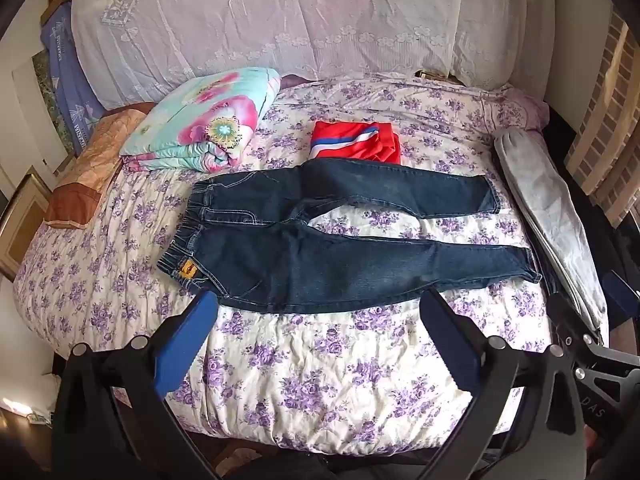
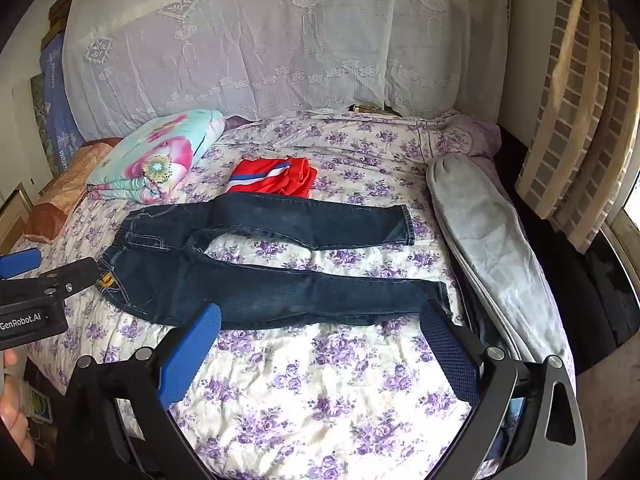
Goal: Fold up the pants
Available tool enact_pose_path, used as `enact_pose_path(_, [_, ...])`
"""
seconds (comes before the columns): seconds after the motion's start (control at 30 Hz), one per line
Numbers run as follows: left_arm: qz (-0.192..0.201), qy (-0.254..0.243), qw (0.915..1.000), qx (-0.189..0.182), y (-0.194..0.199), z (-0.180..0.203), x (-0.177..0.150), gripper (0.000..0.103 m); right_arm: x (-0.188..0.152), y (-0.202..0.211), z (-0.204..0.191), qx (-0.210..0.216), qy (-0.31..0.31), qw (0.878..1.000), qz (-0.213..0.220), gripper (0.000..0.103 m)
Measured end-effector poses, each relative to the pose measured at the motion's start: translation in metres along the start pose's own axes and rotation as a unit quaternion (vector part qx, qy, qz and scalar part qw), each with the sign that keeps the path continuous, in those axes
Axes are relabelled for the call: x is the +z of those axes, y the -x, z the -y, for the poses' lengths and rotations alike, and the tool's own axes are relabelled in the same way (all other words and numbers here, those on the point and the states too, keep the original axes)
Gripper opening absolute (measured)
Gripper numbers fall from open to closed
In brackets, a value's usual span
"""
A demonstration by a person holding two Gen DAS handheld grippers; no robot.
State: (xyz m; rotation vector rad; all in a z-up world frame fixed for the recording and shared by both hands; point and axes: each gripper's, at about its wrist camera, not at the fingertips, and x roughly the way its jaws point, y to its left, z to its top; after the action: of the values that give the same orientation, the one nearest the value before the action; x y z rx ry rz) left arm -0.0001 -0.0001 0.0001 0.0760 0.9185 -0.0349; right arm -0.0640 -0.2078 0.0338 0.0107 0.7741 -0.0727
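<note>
Dark blue jeans [image 1: 320, 236] lie flat on the flowered bed sheet [image 1: 312, 380], waistband to the left, both legs spread apart and pointing right. In the right wrist view the same jeans [image 2: 256, 272] stretch across the middle. My left gripper [image 1: 320, 312] is open and hovers over the sheet just in front of the near leg, nothing between its blue pads. My right gripper [image 2: 320, 320] is open too, its fingertips at the near leg's front edge, nothing gripped. The left gripper's body [image 2: 36, 304] shows at the left edge of the right wrist view, beside the waistband.
A folded red garment with white and blue stripes [image 1: 356, 142] lies just behind the jeans. A folded flowered quilt [image 1: 204, 124] sits at the back left, a grey cloth [image 1: 548, 204] along the bed's right edge. A lace-covered headboard [image 1: 280, 20] stands behind.
</note>
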Motion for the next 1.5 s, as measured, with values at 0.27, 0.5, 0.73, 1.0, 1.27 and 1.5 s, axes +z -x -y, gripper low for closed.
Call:
enact_pose_path(0.27, [-0.003, 0.001, 1.0000, -0.001, -0.0001, -0.0001, -0.0001, 0.098, -0.0001, -0.0007, 0.0019, 0.001, 0.000, 1.000, -0.001, 0.100])
enact_pose_path(0.5, [-0.004, 0.002, 1.0000, -0.002, -0.0002, -0.0002, 0.0000, 0.098, -0.0002, -0.0005, 0.0005, -0.002, 0.002, 1.000, -0.002, 0.100])
enact_pose_path(0.73, [-0.004, 0.002, 1.0000, -0.002, -0.0002, -0.0002, 0.0000, 0.098, 0.0001, -0.0011, 0.0006, -0.003, 0.002, 1.000, -0.003, 0.100])
enact_pose_path(1.0, [-0.003, 0.001, 1.0000, -0.003, -0.0039, 0.0012, 0.0011, 0.098, 0.0000, -0.0018, 0.0010, -0.002, 0.002, 1.000, -0.004, 0.100])
enact_pose_path(1.27, [-0.004, 0.000, 1.0000, -0.002, -0.0057, 0.0016, 0.0026, 0.098, 0.0001, -0.0023, 0.0016, -0.001, 0.002, 1.000, -0.005, 0.100])
enact_pose_path(1.5, [-0.004, 0.000, 1.0000, -0.001, -0.0055, 0.0057, 0.0057, 0.098, 0.0000, -0.0029, 0.0019, -0.001, 0.002, 1.000, -0.005, 0.100])
